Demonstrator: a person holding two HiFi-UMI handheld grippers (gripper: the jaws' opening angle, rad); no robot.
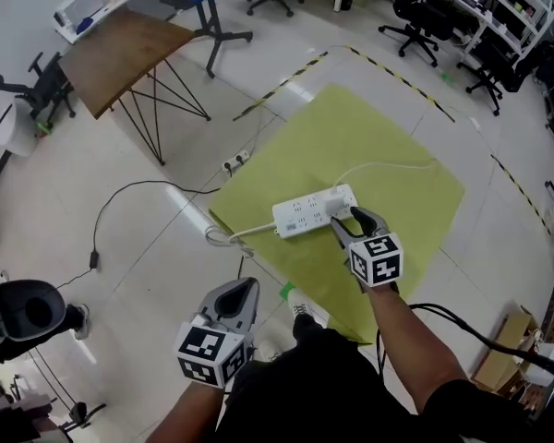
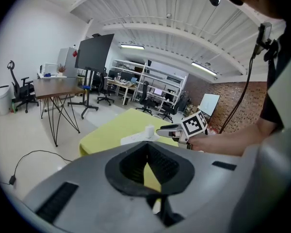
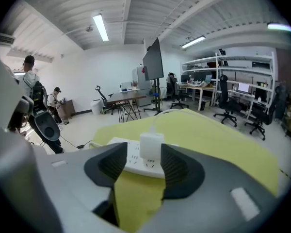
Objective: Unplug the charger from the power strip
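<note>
A white power strip lies on a yellow-green mat on the floor. A white charger is plugged into the strip's right end, and its thin white cable curls off to the right. My right gripper is open just in front of the charger. In the right gripper view the charger stands upright in line with the gap, and the pads are not pressing on it. My left gripper hangs shut and empty, well short of the mat's near edge. In the left gripper view the strip and the right gripper lie ahead.
The strip's own lead runs left off the mat. A black cable trails over the tiled floor. A wooden table on thin black legs stands at the far left, office chairs at the back, and a cardboard box at lower right.
</note>
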